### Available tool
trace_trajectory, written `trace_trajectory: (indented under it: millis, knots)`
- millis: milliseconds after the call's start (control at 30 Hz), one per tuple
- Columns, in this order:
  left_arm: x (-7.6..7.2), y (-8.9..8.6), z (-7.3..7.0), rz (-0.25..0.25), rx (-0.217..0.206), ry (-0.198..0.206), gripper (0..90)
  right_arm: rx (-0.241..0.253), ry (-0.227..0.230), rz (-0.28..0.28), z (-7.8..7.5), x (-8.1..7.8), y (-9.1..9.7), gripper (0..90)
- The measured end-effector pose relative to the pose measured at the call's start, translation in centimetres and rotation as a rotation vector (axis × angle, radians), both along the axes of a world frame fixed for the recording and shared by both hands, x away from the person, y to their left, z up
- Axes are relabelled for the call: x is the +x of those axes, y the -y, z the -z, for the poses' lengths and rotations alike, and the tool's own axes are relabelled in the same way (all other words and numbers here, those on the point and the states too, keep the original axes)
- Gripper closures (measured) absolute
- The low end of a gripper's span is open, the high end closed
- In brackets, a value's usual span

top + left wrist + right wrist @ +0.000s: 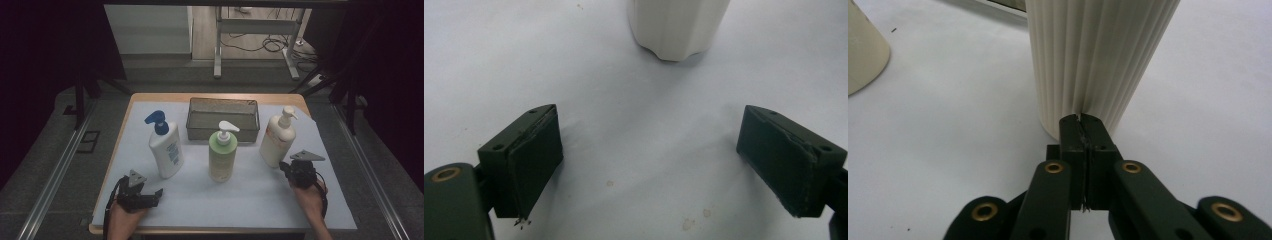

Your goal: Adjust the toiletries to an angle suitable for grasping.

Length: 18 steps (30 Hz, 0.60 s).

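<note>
One closed right tool [1083, 120] against ribbed, cream plastic bottle [1098, 55].

Pale bottles on a white worktop [240, 197]

Left bottle [167, 150] white with blue pump and blue print; middle bottle [222, 156] pale green, white pump; right bottle [278, 139] cream, vertically ribbed; far basket [223, 119] grey mesh; both grippers' jaws black.

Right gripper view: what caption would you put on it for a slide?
Shut right claw pointing at the base of a ribbed cream bottle on white paper.
</note>
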<state>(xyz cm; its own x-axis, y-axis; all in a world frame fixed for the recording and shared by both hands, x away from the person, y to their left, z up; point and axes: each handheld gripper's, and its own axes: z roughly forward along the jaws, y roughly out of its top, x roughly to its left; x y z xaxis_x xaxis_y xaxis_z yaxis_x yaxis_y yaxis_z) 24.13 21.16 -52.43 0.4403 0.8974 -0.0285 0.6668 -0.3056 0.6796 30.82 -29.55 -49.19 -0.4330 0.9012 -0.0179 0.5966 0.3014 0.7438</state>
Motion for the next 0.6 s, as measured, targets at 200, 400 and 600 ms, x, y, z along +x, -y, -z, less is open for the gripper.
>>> trace_trajectory:
  millis: [200,400,600]
  knots:
    - [0.0,0.0,0.0,0.000,0.000,0.000,10.7,0.023,0.012,-0.011,-0.7,-0.6,0.1,83.1]
    - [0.0,0.0,0.0,0.001,0.002,0.002,10.7,0.024,0.017,-0.008,-1.1,-1.1,0.3,70.7]
    - [0.0,0.0,0.0,0.001,0.002,0.002,10.7,0.037,0.029,0.002,-2.1,-1.6,0.6,61.3]
